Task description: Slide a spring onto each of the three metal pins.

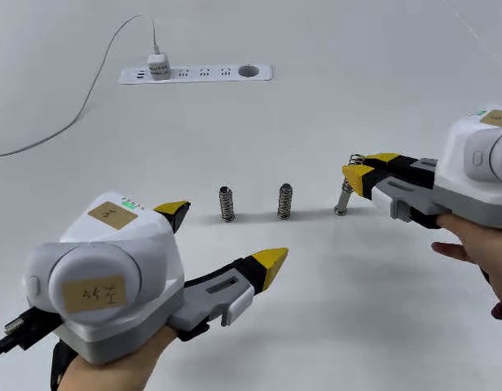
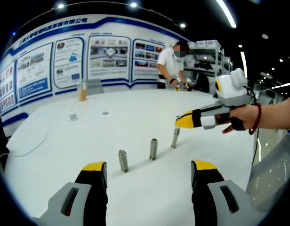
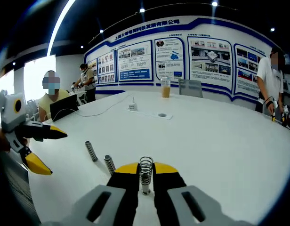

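Three metal pins stand in a row on the white table. The left pin (image 1: 226, 204) and the middle pin (image 1: 285, 201) each carry a spring. My right gripper (image 1: 361, 169) is shut on a third spring (image 3: 145, 168) held over the top of the right pin (image 1: 343, 199); the spring's lower end sits around the pin's tip (image 3: 145, 187). My left gripper (image 1: 222, 236) hangs open in front of the left and middle pins, with nothing between its yellow-tipped fingers (image 2: 94, 168). In the left gripper view the right gripper (image 2: 183, 120) sits above the right pin (image 2: 175, 137).
A white power strip (image 1: 195, 73) with a charger (image 1: 159, 65) and a cable lies at the back of the table. A cup with an orange drink (image 3: 166, 88) stands far off. People stand and sit beyond the table's far edges.
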A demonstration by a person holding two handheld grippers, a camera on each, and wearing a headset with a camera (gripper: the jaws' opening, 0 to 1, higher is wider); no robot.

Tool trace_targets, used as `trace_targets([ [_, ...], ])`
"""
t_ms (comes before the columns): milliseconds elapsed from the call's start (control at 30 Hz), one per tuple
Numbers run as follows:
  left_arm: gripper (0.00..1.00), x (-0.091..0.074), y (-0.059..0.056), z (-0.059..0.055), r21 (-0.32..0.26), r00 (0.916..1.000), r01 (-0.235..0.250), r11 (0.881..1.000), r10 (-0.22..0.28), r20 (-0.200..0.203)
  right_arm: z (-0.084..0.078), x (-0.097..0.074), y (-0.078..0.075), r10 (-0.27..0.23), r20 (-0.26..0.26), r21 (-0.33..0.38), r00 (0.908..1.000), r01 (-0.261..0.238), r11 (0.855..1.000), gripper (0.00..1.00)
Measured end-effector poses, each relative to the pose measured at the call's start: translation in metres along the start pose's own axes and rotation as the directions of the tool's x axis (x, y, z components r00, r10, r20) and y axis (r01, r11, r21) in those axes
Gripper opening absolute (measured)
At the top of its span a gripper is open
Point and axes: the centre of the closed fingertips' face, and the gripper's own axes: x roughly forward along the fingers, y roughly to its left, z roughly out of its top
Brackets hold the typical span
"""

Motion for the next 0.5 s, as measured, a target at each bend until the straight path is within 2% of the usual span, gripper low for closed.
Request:
trace_targets([
  [500,0.74,-0.001,0.002,0.002,-0.002,1.0000,-0.006,1.000,0.006,0.000,-0.019,0.009,-0.002,0.004,-0.059,0.032,0.9983,-0.002,0.999,0.12],
])
